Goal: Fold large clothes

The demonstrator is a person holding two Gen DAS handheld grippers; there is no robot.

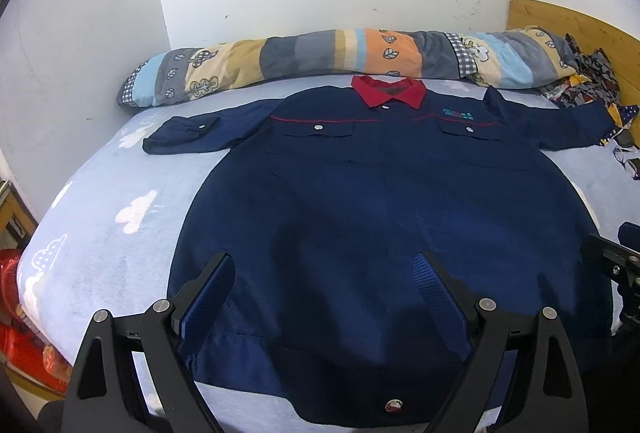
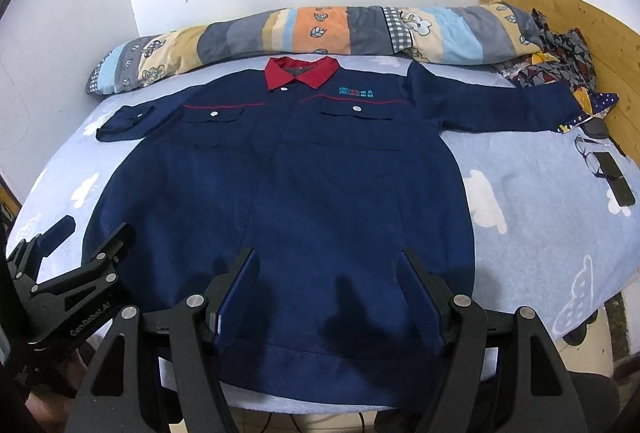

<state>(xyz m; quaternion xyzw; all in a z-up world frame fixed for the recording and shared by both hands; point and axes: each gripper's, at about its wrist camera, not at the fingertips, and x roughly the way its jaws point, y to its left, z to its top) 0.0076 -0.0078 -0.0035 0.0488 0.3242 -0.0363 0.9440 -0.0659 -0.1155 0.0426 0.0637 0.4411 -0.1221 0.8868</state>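
Both the left claw [image 1: 324,261] and right claw [image 2: 328,257] gape wide, empty, over the jacket [image 1: 380,213], whose hem they partly hide.

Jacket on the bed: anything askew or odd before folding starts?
The navy jacket lies flat, front up. Its sleeve on the image-left is doubled back at the cuff, while the other sleeve runs straight out. Both grippers hover open above the hem.

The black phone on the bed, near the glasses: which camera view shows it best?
The right wrist view. There the black phone lies whole on the bed sheet, beside the glasses. The left wrist view cuts that area at its right edge; only the glasses show, no phone clearly.
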